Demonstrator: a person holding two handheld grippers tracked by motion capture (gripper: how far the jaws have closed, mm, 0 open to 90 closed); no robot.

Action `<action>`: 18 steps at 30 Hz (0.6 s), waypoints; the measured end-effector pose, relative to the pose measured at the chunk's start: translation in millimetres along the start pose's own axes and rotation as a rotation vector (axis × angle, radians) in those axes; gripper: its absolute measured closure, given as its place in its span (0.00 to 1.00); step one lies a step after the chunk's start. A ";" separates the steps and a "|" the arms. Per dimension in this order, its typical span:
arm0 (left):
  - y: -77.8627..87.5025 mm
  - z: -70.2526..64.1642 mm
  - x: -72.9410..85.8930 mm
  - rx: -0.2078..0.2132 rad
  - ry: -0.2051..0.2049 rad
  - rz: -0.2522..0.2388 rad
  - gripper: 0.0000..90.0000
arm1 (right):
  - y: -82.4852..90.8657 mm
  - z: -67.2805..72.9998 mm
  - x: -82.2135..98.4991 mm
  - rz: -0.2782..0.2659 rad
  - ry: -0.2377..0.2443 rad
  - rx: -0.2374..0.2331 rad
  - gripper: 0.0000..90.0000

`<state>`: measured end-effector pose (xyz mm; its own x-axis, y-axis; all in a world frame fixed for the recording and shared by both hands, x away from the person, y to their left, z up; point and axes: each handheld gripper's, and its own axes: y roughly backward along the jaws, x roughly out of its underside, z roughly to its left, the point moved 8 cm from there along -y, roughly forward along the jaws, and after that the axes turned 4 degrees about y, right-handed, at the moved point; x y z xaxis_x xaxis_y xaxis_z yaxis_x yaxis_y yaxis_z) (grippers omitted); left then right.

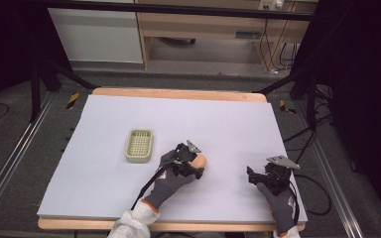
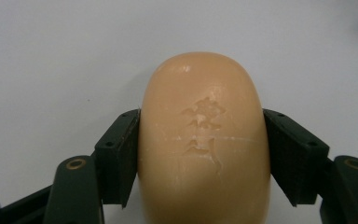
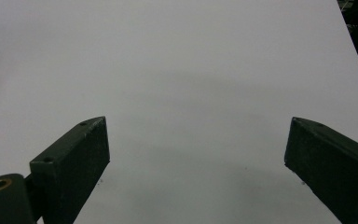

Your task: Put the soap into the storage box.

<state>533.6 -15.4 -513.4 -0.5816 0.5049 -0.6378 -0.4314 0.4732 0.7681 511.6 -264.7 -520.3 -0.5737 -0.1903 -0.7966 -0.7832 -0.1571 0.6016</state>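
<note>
Left gripper [image 2: 200,154]: its two black jaws press against the two long sides of a smooth, oval, peach-orange bar of soap [image 2: 204,140], with no gap at either pad.
Soap: it sits between the left jaws and sticks out past their tips, stamped face towards the camera; in the high view it shows as an orange lump [image 1: 200,160] at the front of the left gripper [image 1: 191,161].
Left hand: a grey glove [image 1: 171,178] wraps the tool.
Right gripper [image 3: 196,154]: its jaws stand wide apart, with only bare sheet between them, holding and touching nothing; in the high view it sits [image 1: 252,174] well to the right of the left gripper.
Basket: a small pale green slotted plastic tray [image 1: 139,145] lies just to the left of the left gripper, apart from it.
Surface: a pale lilac-white sheet [image 1: 129,198] covers the wooden table [image 1: 178,93] under both grippers.
</note>
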 end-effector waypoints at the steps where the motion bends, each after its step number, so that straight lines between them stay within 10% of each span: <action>1: 2.4 0.0 -0.8 0.001 0.004 -0.009 0.36 | 0.0 0.0 -0.1 -0.001 0.000 0.001 0.08; 18: 44.3 25.9 3.9 -0.016 0.034 -0.063 0.36 | 0.3 -0.2 0.0 0.000 -0.001 0.003 0.08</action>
<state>530.1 26.3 -483.3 -0.5762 0.4491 -0.6828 -0.4788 0.4916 0.7274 511.4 -264.9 -520.1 -0.5742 -0.1897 -0.7964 -0.7838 -0.1538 0.6017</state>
